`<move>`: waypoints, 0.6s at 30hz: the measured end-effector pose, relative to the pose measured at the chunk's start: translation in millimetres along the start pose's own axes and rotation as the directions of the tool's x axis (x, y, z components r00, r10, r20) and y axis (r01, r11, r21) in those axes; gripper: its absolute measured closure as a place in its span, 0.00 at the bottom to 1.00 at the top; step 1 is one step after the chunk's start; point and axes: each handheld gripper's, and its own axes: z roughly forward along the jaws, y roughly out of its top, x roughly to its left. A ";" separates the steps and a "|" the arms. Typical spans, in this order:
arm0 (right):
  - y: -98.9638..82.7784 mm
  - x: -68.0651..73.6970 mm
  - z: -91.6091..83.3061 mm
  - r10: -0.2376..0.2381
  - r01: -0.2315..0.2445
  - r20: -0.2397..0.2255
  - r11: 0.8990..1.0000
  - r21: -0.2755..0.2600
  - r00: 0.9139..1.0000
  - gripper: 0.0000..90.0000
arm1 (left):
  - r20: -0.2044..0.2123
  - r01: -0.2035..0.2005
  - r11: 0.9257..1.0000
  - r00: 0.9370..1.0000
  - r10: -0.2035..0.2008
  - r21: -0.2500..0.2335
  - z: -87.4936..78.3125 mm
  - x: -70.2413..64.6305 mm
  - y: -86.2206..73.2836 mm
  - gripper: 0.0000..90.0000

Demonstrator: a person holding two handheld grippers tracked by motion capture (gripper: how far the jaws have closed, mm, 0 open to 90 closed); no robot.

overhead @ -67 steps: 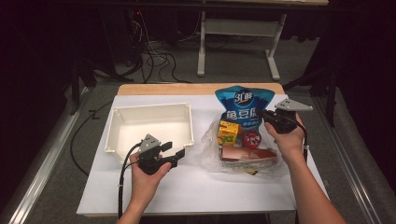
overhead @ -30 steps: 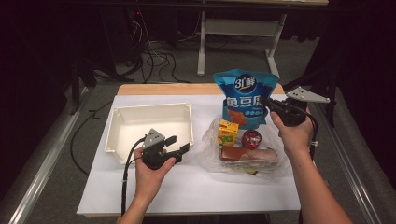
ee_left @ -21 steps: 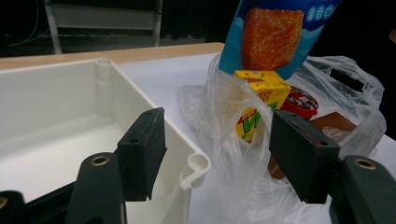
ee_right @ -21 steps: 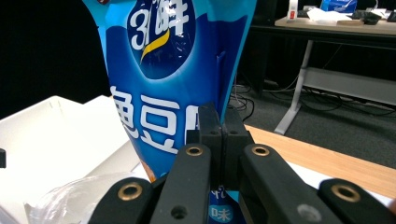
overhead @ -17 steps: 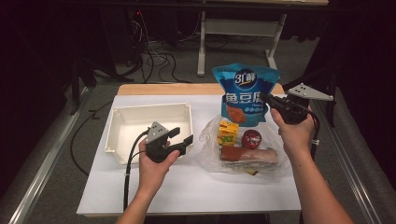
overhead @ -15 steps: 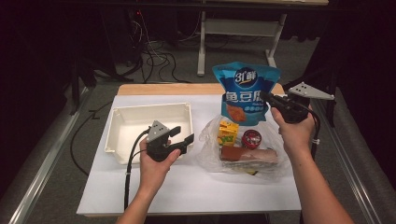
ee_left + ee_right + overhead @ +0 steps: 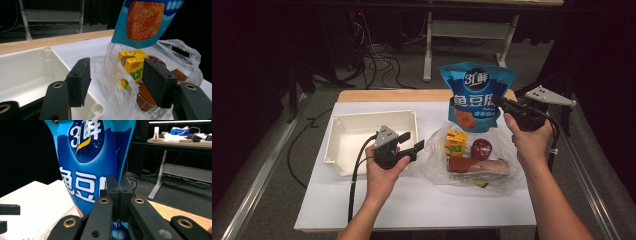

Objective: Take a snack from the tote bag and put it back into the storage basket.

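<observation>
While the white tray [image 7: 343, 131] sits at the left, the left gripper [image 7: 411, 141] waits beside it with jaws apart and empty. The right gripper [image 7: 501, 102] pinches the blue snack bag [image 7: 476, 92], lifted above the plastic bag [image 7: 492, 172].

Right tongs [image 7: 117, 195] clamped tight on edge of blue snack pouch [image 7: 92, 157], pouch hanging upright above white bench [image 7: 37, 202].
</observation>
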 end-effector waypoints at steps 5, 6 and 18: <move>1.3 5.5 4.4 0.007 -0.007 -0.015 1.000 -0.003 1.000 1.00 | 0.000 -0.011 1.000 1.000 0.011 -0.013 4.2 -1.5 11.0 0.45; 1.4 6.5 5.2 0.001 -0.001 -0.016 1.000 -0.002 1.000 1.00 | -0.002 -0.014 1.000 1.000 0.014 -0.013 4.7 -1.5 12.8 0.45; 0.2 24.0 19.2 -0.002 0.002 -0.054 1.000 0.000 0.999 1.00 | -0.011 -0.029 0.999 1.000 0.029 -0.022 8.5 0.7 25.6 0.45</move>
